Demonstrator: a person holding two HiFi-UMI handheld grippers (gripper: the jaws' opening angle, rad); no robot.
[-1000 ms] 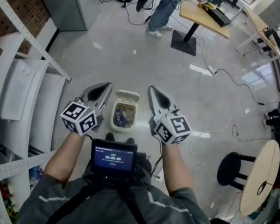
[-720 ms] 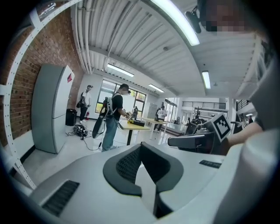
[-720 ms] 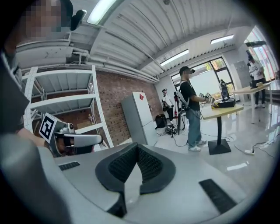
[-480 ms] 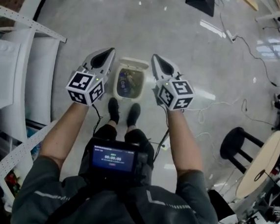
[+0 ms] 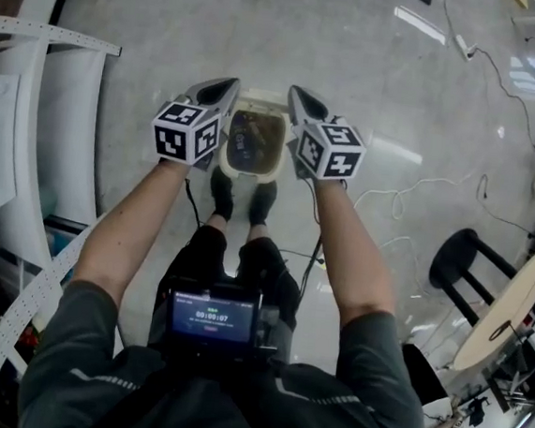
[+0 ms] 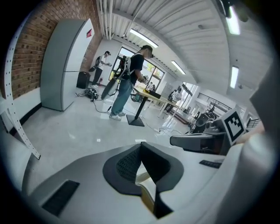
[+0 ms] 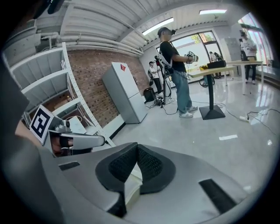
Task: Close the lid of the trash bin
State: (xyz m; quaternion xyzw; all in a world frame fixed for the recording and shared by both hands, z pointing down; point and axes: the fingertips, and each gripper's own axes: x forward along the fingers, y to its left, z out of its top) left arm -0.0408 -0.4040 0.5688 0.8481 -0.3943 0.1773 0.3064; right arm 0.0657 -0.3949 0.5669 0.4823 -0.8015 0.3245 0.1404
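The trash bin [image 5: 251, 171] stands on the floor [image 5: 358, 57] directly ahead of me, just beyond my 2 shoes [image 5: 220, 194]. It is open, with dark rubbish showing inside. Its lid [image 5: 262, 97] shows as a pale strip at the far rim, tipped back.

I hold 1 gripper on each side of the bin. In the head view the left gripper [image 5: 226, 89] overlaps the bin's left rim and the right gripper [image 5: 296, 95] its right rim. Both tips point away from me and reach about as far as the lid. I cannot tell whether either one touches the bin.

In the left gripper view the left gripper [image 6: 140, 146] has its jaws clenched, the dark pads meeting at the tip with nothing gripped. A cream edge shows through the slot below them. The right gripper view shows the same for the right gripper [image 7: 137, 146]: pads pressed together, holding nothing, a cream edge in the gap beneath.

A small screen [image 5: 212, 316] sits on my chest. White shelving [image 5: 30, 138] runs along my left. To my right are a black stool [image 5: 460, 269] and a round table [image 5: 507, 311], with cables [image 5: 411, 189] on the floor between them and the bin. Further off, a person [image 6: 127, 83] stands at a desk [image 6: 151, 97], with a grey cabinet [image 6: 65, 65] against a brick wall [image 6: 30, 48].
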